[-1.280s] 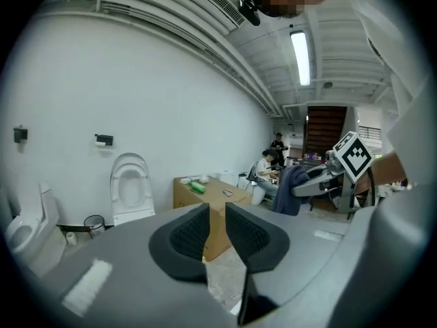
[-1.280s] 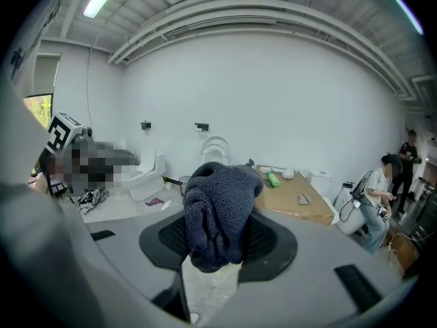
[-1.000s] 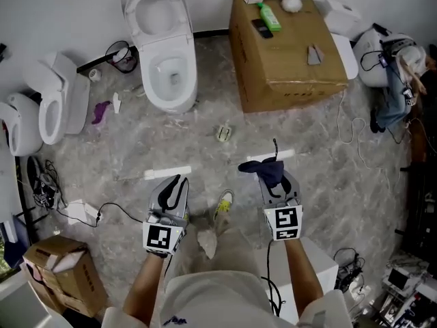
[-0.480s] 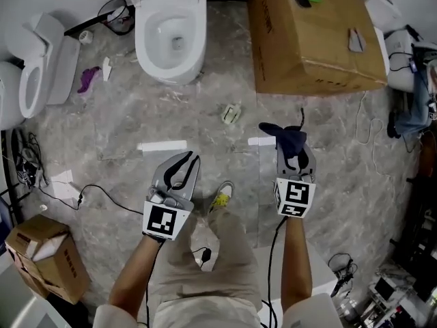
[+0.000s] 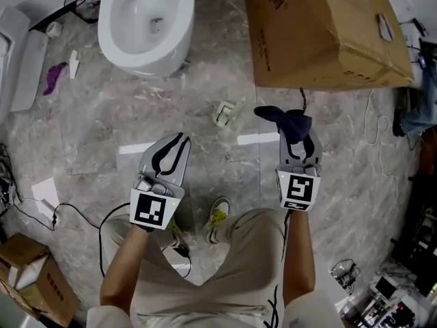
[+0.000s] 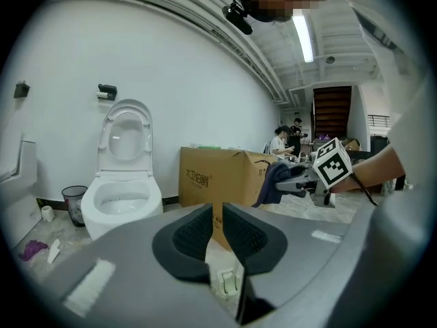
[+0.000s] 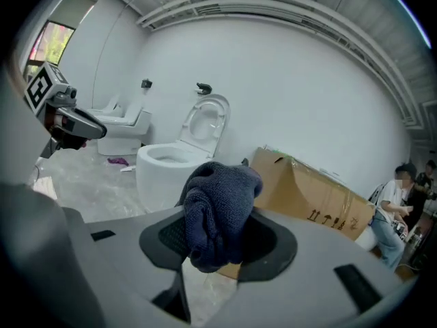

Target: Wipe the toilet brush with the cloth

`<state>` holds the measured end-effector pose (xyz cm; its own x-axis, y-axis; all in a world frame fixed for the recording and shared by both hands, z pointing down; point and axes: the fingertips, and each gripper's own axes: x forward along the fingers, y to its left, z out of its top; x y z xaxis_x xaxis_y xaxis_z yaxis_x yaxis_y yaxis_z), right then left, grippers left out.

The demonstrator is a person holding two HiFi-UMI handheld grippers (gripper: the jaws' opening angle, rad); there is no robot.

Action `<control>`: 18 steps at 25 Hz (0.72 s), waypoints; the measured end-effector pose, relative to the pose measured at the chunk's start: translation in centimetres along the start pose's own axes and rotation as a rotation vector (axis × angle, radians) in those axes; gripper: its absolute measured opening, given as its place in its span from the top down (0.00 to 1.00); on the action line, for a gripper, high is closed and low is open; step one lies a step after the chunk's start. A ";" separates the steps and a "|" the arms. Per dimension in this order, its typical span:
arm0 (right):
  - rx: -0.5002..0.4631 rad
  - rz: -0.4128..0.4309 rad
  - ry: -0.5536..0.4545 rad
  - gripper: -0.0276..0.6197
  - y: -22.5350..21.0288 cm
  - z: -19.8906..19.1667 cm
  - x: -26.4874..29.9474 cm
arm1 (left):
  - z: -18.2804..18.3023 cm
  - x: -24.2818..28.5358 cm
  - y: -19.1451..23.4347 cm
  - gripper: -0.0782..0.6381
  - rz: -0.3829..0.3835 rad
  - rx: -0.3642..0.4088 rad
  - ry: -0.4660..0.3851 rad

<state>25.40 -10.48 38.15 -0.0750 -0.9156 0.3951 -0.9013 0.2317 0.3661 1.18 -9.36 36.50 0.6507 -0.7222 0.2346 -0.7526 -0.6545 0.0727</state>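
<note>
My right gripper (image 5: 295, 141) is shut on a bunched dark blue cloth (image 5: 287, 121), which sticks out past its tips above the marble floor; in the right gripper view the cloth (image 7: 218, 210) fills the jaws. My left gripper (image 5: 175, 142) holds nothing. Its black pads (image 6: 194, 234) stand a narrow gap apart and are closing, with only floor showing between them. In the left gripper view the right gripper (image 6: 307, 180) and its cloth (image 6: 273, 183) hang off to the right. No toilet brush shows in any view.
A white toilet (image 5: 140, 22) with its seat up stands ahead on the left, and a large cardboard box (image 5: 321, 33) ahead on the right. A small white object (image 5: 224, 113) and tape strips (image 5: 136, 147) lie on the floor between them. The person's shoes (image 5: 217, 217) are below; cables (image 5: 68, 214) trail left.
Both grippers have sunk toward the floor as the person crouched, so the toilet and box look closer. The left jaws have narrowed. The cloth has stayed in the right gripper.
</note>
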 end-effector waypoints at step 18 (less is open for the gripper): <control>-0.476 -0.308 -0.074 0.70 1.7 -5.4 8.9 | -13.7 12.7 4.2 0.89 -0.099 0.122 -0.123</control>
<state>25.46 -16.44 46.80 0.1155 -0.9810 0.1562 -0.5962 0.0573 0.8008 4.85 -18.19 53.09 0.7338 -0.6702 0.1115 -0.6716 -0.7403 -0.0305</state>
